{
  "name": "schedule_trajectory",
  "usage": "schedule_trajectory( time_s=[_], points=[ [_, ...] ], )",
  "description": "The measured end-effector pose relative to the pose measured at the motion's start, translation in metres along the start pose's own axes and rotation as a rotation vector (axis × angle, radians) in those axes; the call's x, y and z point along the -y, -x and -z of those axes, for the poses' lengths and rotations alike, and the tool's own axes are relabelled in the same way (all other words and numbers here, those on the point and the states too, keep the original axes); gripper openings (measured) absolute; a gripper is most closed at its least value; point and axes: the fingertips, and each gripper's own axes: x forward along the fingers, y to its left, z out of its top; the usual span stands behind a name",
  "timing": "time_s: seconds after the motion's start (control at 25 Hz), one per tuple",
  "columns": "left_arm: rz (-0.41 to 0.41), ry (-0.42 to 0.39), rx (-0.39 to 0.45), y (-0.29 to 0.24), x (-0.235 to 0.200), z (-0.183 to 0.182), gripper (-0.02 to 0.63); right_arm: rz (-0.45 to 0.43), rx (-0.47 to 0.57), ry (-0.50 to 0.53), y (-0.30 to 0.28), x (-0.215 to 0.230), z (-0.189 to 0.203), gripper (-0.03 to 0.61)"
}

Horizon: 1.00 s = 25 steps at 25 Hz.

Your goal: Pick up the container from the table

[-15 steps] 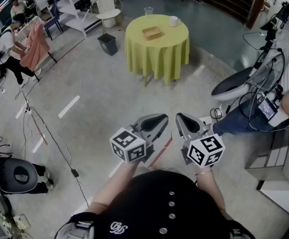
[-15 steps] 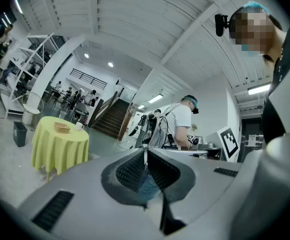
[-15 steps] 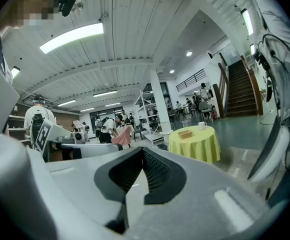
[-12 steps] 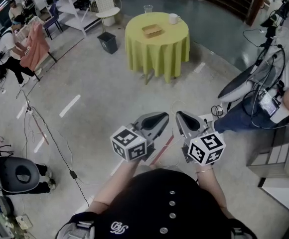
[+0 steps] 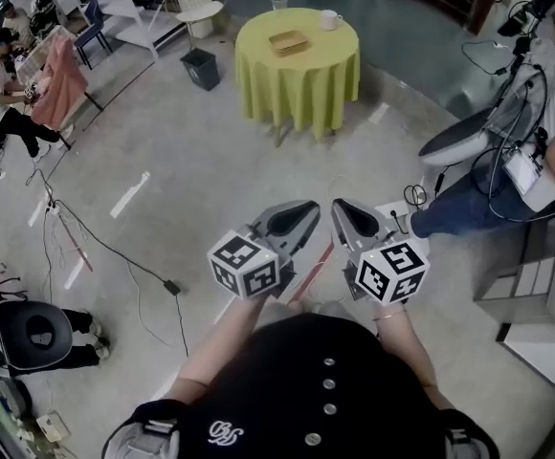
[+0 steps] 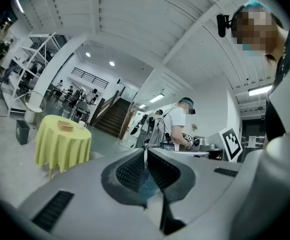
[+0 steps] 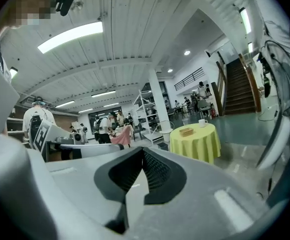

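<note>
Left gripper (image 5: 308,208): jaws closed together, nothing between them, held out in front of the person.
Right gripper (image 5: 341,208): jaws closed too, empty, just beside the left.
Table (image 5: 297,84): round, yellow cloth, well apart across the floor.
Container (image 5: 288,42): on the tabletop, possibly a shallow basket, near a white cup (image 5: 329,19).

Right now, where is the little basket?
In the head view, the basket sits on the round yellow table at the top middle of the picture, with the white mug just to its right.
</note>
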Motion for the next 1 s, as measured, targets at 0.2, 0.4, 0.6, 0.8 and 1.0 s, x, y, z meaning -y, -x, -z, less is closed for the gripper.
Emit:
schedule_trajectory(
  time_s=[0.2, 0.4, 0.6, 0.8, 1.0],
  points=[
    [0.010, -0.001, 0.011, 0.005, -0.004, 0.001, 0.028, 0.067, 0.025, -0.031, 0.000, 0.005, 0.005, 0.003],
    [0.017, 0.047, 0.027, 0.007, -0.015, 0.000, 0.028, 0.087, 0.006, -0.049, -0.004, 0.005, 0.012, 0.003],
    [-0.006, 0.059, 0.043, -0.004, -0.040, -0.002, 0.028, 0.072, -0.010, -0.050, -0.026, 0.016, 0.014, 0.003],
    [-0.051, 0.070, 0.048, -0.031, -0.088, -0.011, 0.028, 0.044, -0.016, -0.049, -0.075, 0.042, 0.008, 0.003],
    [-0.083, 0.082, 0.043, -0.068, -0.138, -0.025, 0.028, 0.017, -0.018, -0.061, -0.127, 0.084, -0.009, 0.003]
  ],
)
